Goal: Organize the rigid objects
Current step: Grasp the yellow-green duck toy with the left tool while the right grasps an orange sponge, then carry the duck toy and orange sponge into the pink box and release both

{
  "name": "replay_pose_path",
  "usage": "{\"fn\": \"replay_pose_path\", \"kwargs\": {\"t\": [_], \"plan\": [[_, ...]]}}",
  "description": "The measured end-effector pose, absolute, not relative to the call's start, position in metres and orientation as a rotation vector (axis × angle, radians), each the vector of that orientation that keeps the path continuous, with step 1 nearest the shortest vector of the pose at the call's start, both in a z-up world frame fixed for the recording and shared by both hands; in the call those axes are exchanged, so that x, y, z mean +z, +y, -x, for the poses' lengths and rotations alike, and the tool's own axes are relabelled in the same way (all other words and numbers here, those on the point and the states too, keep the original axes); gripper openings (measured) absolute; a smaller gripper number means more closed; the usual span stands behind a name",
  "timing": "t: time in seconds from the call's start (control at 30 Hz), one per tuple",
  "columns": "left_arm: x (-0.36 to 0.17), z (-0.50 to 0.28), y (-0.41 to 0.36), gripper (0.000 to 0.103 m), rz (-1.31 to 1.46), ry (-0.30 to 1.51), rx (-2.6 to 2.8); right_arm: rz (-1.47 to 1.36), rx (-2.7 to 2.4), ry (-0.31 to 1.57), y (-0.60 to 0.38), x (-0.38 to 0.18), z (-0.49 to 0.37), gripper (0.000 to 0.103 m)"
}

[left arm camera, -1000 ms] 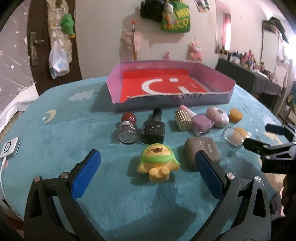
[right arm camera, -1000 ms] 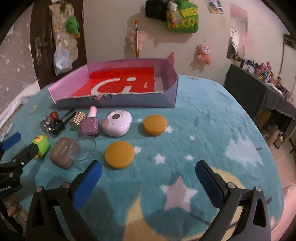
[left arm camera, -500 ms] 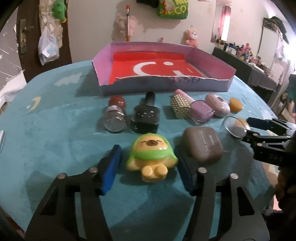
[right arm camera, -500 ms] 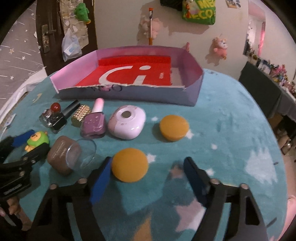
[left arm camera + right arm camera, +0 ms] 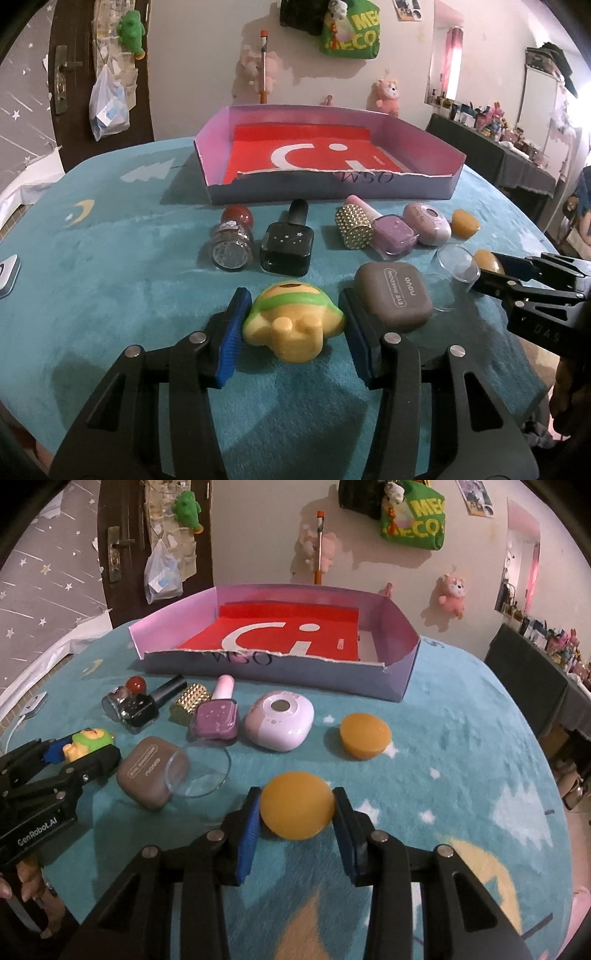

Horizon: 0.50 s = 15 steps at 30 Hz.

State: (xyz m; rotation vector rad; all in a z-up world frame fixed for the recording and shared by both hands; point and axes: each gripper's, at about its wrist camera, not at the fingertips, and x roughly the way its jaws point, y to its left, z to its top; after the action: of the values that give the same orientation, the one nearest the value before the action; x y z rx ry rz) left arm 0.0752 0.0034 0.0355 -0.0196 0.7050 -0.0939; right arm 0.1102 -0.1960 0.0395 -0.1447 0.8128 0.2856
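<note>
My left claw (image 5: 293,326) has just closed on the toy (image 5: 293,319), right claw (image 5: 295,812) on the puck (image 5: 296,804); both gripped for the box (image 5: 400,672) ahead.

Grippers (image 5: 293,328) closed (toy (image 5: 291,325), disc (image 5: 297,805)).

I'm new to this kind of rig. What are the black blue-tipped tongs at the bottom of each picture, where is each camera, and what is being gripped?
No robot here: a person holds a two-finger tool in each hand, with a fisheye camera on each looking along its fingers. In the left view, the left gripper has just been closing its jaws on the yellow-green duck toy. In the right view, the right gripper is shut on an orange round puck. Nail polish bottles, an eyeshadow case and a purple box lie on the teal cloth.
</note>
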Motion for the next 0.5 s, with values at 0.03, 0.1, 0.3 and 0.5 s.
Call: {"fn": "replay_pose_path", "kwargs": {"t": [0.03, 0.1, 0.3, 0.5], "plan": [[0.036, -0.075, 0.003, 0.047, 0.018, 0.702, -0.094, 0.144, 0.284, 0.814, -0.196, 0.039, -0.110, 0.040], [0.038, -0.074, 0.003, 0.047, 0.017, 0.697, -0.095, 0.140, 0.281, 0.812, -0.197, 0.040, -0.108, 0.040], [0.043, -0.071, -0.001, 0.047, 0.001, 0.687, -0.096, 0.130, 0.282, 0.808, -0.201, 0.043, -0.107, 0.040], [0.055, -0.075, -0.005, 0.047, -0.007, 0.682, -0.115, 0.123, 0.290, 0.795, -0.204, 0.048, -0.108, 0.040]]}}
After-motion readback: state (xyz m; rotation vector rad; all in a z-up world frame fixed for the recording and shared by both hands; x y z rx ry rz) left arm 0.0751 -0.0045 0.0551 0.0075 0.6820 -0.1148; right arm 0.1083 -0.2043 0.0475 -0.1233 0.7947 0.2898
